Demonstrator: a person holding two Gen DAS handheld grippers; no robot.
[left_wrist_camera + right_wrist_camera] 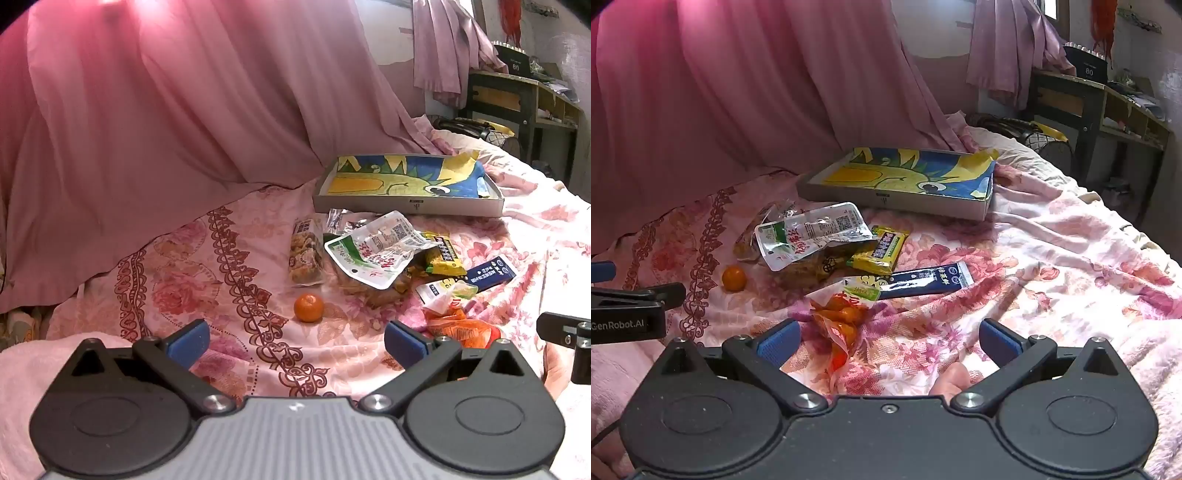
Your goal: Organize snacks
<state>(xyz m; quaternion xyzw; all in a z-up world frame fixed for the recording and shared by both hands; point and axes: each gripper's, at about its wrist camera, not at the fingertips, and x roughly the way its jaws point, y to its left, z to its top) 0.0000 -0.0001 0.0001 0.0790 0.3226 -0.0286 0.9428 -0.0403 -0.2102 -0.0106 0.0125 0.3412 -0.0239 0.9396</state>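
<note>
We saw the snacks heaped mid-bed on the floral bedspread (1052,258), just before the shallow tray (897,206) near the pink curtain (166,110). A mandarin (308,307) lay alone on the curtain side; the dark blue milk carton (925,282) edged the open stretch of bedspread toward the desk (1108,107). Our left gripper (295,345) and right gripper (889,341) hovered spread wide, holding nothing, the orange snack bag (842,325) near the right one's left finger.
</note>
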